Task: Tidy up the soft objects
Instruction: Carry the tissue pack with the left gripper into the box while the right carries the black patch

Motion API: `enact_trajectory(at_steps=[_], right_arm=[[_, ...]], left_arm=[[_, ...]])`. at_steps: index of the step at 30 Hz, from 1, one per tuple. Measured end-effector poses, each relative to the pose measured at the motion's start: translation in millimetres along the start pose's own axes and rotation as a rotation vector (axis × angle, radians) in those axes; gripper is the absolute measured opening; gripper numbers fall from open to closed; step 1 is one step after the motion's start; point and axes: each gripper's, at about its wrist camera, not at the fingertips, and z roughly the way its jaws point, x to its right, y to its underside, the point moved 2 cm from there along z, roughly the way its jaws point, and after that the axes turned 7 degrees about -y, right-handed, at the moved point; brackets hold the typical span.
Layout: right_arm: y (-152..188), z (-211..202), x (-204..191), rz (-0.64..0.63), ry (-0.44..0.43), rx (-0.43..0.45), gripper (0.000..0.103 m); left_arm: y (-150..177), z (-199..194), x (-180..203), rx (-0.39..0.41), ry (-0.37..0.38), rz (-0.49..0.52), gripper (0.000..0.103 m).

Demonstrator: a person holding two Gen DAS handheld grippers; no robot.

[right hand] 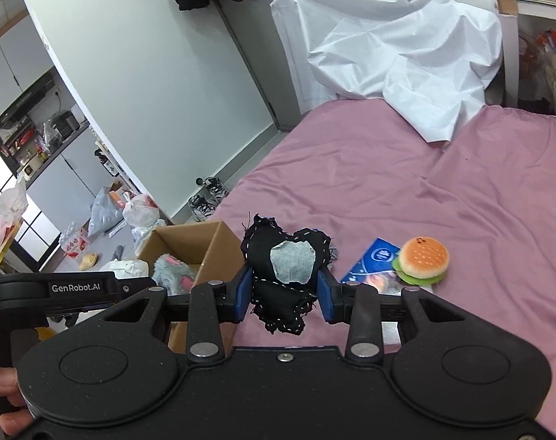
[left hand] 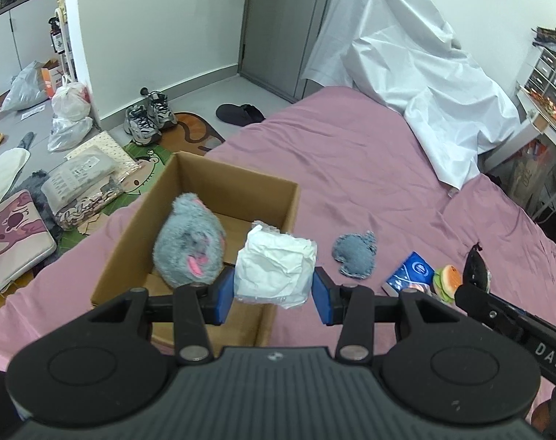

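Note:
My left gripper [left hand: 274, 293] is shut on a crumpled white paper-wrapped bundle [left hand: 276, 267], held over the near right corner of an open cardboard box [left hand: 190, 198] on the pink bed. A grey plush toy with pink patches [left hand: 190, 244] lies inside the box. My right gripper [right hand: 286, 293] is shut on a black stitched fabric heart with a grey patch [right hand: 285, 275], raised above the bed right of the box [right hand: 190, 242]. A grey-blue stitched cushion [left hand: 354, 255], a blue packet [left hand: 409, 271] and a plush hamburger [right hand: 422, 260] lie on the bed.
A white sheet [left hand: 417, 84] covers something at the head of the pink bed [left hand: 351, 161]. On the floor left of the bed lie shoes [left hand: 149, 117], plastic bags [left hand: 69, 110], packets and cushions. Shelves stand at the far right. A hand [right hand: 3, 396] holds the left gripper's handle.

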Motion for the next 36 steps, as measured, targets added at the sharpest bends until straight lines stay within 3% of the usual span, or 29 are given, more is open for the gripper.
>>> enact_trajectory(at_steps=[16,36], right_arm=[[-4.8,28.9,-44.1,-0.061,-0.028,0.012,0.036],[-3.1,83.8,-80.2,-0.068,-0.085,-0.015,0.037]], left_arm=[[-8.7,22.3,-55.6,-0.040,-0.015,-0.061,0.044],[-9.2,53.8,-89.3,-0.098,-0.029,-0.056,0.047]])
